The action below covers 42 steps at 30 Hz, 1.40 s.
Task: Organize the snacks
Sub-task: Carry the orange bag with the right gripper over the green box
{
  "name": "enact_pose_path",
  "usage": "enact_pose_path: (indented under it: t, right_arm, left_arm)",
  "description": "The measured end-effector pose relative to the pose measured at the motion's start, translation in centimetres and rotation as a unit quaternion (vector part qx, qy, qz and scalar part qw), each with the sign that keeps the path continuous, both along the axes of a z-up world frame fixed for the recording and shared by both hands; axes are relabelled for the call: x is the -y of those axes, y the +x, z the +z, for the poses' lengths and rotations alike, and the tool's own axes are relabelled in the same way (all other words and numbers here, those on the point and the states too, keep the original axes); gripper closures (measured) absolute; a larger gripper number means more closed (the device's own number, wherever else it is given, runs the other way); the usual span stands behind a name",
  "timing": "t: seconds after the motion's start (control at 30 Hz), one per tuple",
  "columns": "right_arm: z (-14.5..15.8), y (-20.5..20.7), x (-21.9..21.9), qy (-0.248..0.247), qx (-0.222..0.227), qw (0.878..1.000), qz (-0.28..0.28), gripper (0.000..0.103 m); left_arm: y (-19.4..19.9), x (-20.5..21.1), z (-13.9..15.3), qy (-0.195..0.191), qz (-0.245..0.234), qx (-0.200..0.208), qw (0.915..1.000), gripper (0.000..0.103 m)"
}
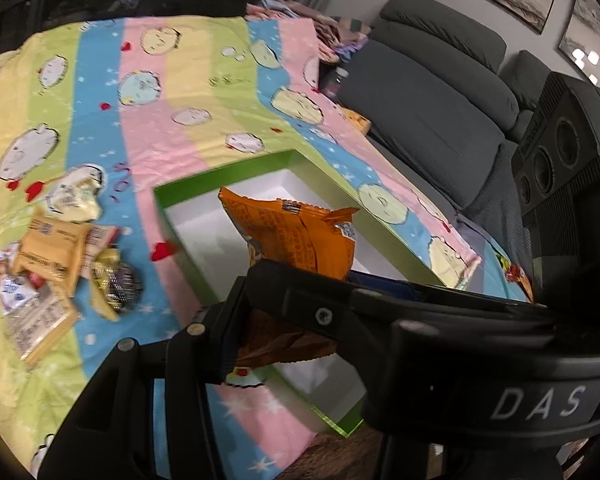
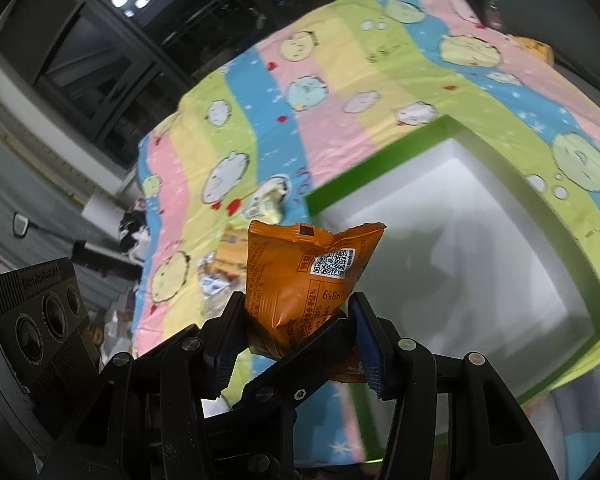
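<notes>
An orange snack packet [image 1: 300,236] [image 2: 300,276] hangs over the open green-rimmed box [image 1: 172,200] [image 2: 380,156], whose inside is white with nothing in it. My right gripper [image 2: 296,320] is shut on the packet's lower half, its blue pads [image 2: 366,340] pressing both sides. My left gripper [image 1: 300,336] grips the packet's bottom end; one of its fingers [image 2: 300,394] crosses under the packet in the right wrist view. In the left wrist view the right gripper's body hides my left gripper's right finger. A pile of loose snack packets [image 1: 52,256] [image 2: 220,264] lies left of the box.
A striped cartoon cloth [image 1: 180,100] [image 2: 340,80] covers the table. A cream packet [image 1: 76,200] [image 2: 268,200] lies beside the pile. A grey sofa [image 1: 440,100] stands past the table's right edge; dark windows [image 2: 100,60] are beyond its far side.
</notes>
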State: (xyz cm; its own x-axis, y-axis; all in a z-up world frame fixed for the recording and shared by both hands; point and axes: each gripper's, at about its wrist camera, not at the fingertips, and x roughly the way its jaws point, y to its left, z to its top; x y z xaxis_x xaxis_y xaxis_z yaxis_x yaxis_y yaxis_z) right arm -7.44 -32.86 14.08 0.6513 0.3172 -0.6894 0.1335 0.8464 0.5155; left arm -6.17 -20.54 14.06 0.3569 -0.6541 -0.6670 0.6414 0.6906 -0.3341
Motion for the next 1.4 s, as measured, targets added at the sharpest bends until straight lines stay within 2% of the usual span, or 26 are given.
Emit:
enact_pose_path:
  t: [0.6,1.1,1.4]
  right_arm:
    - [-4.7,-0.2,5.0,0.032,-0.06,0.996,-0.05,0.049]
    - [-5.8,-0.1,5.9,0.036,-0.079,0.994,-0.062,0.049]
    - [-6.0,0.1,5.8,0.03,-0.084,0.994,-0.064,0.049]
  left_arm:
    - [0.9,5.2,-3.9,0.039,-0.052,-0.057,0.9963,0.056]
    - [1.3,6.0,-5.1,0.053,-0.061,-0.075,0.9939,0.056]
    - [1.2,6.3,-5.1,0.059,-0.063,-0.07,0.9938,0.057]
